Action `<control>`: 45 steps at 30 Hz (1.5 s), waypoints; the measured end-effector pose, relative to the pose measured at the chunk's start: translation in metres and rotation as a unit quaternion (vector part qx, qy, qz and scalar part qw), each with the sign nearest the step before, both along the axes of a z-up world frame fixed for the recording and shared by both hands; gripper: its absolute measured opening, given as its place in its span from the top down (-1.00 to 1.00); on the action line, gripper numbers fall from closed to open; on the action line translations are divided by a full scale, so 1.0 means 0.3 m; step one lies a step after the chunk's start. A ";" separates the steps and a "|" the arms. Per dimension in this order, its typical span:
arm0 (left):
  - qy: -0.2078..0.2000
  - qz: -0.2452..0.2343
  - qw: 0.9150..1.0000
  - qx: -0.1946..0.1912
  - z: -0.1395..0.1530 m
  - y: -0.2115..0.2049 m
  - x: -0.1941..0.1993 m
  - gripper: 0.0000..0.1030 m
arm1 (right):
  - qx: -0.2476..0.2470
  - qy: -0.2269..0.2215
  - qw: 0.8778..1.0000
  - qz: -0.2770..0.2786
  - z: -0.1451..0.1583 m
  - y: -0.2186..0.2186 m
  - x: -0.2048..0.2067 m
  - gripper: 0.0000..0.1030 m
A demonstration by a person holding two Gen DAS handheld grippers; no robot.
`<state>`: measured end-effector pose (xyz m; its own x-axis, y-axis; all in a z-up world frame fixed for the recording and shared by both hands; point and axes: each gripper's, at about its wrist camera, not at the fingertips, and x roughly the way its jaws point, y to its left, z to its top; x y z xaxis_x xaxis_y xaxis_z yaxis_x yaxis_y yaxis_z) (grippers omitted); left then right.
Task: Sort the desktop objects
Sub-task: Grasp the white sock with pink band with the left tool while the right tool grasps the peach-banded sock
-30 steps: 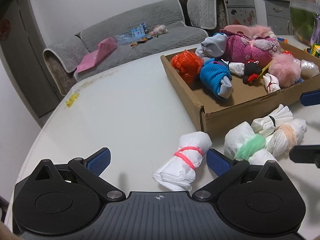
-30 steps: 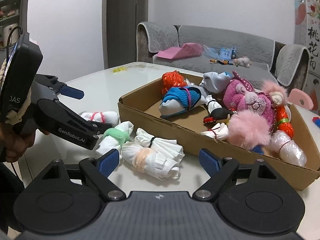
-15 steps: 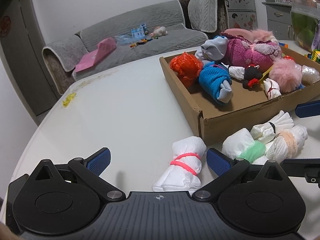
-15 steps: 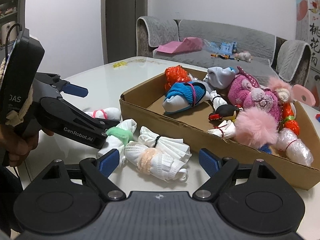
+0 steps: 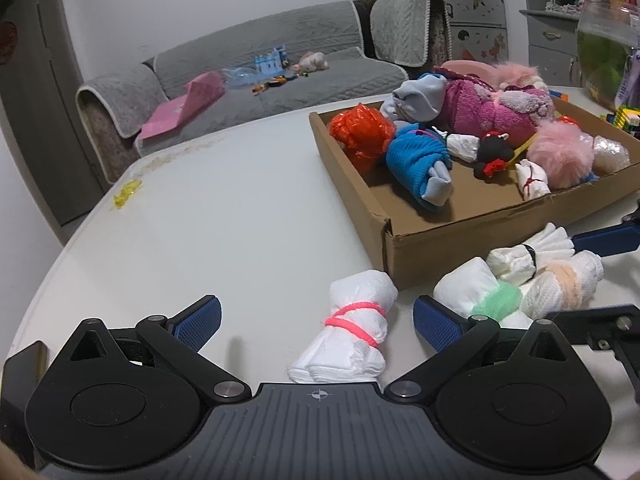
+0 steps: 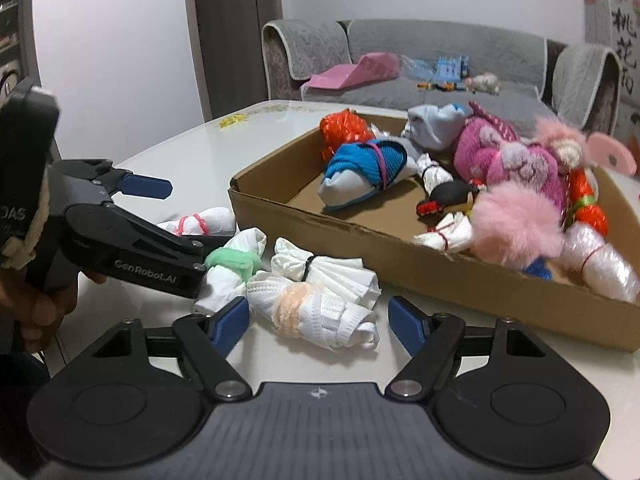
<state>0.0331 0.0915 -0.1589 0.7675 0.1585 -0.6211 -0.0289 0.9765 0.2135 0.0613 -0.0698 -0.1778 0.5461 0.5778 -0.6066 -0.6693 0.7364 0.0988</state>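
Right wrist view: right gripper (image 6: pixel 318 322) jaws half-wide, just closing around peach-banded roll (image 6: pixel 316 312), not yet pinching. Centre on band, squeeze gently. Left gripper (image 5: pixel 316 320) jaws wide, empty.

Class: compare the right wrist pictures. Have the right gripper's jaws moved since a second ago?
Yes. The right gripper has just been closing: its blue pads now stand nearer the peach-banded bundle lying between them on the table, not yet pressing it.

Bare table (image 5: pixel 224 216) open to my left, cardboard box (image 5: pixel 452 236) walling off the far right, three white tied bundles (image 6: pixel 320 280) crowding beside its front wall, pink-banded bundle (image 5: pixel 352 328) lying apart.
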 end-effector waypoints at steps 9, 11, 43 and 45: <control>0.010 -0.018 0.999 -0.026 0.004 -0.002 -0.010 -0.81 | 0.005 0.003 1.000 0.004 -0.007 -0.013 -0.014 -0.04; 0.012 -0.025 0.999 -0.035 0.008 -0.003 -0.015 -0.61 | 0.008 0.002 1.000 0.009 -0.007 -0.025 -0.020 0.05; 0.028 -0.040 0.996 -0.071 0.027 0.006 -0.041 0.26 | 0.000 -0.002 0.998 0.056 -0.011 -0.037 -0.054 0.36; 0.029 -0.037 0.996 -0.072 0.028 0.010 -0.041 0.27 | 0.004 -0.001 0.998 0.060 -0.008 -0.047 -0.060 0.36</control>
<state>0.0207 0.0945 -0.1506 0.7364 0.0088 -0.6765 0.0529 0.9961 0.0706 0.0432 -0.0839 -0.1803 0.4750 0.6432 -0.6006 -0.7523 0.6509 0.1021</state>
